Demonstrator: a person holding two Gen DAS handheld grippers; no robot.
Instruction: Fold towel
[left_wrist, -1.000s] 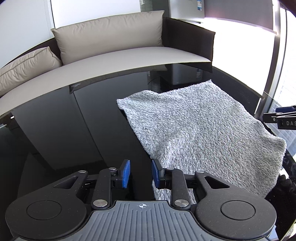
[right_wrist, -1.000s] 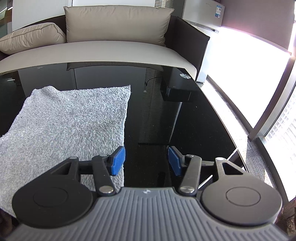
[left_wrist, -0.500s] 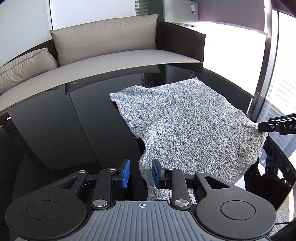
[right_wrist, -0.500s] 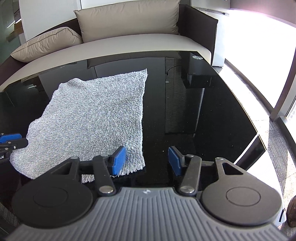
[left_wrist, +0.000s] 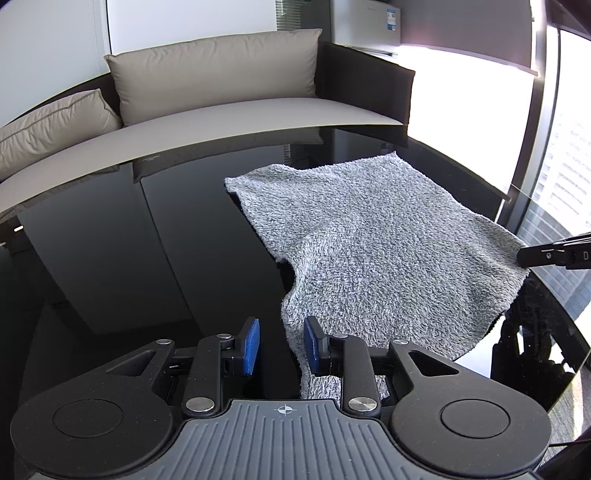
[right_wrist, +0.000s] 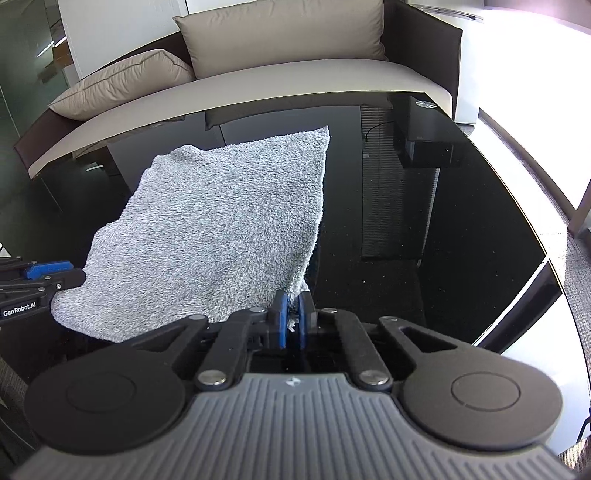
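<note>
Right gripper (right_wrist: 291, 317) pointed down at the near right corner of the grey towel (right_wrist: 221, 229), blue pads pinched on that corner. Left gripper (left_wrist: 281, 345) at the towel's near left corner, jaws parted, corner edge between them, unpinched.

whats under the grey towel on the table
The grey towel lies on the glossy black table, which shows all around it. The right hand-held gripper pinches its near corner. Whatever sits beneath the spread cloth is covered; nothing bulges through.
</note>
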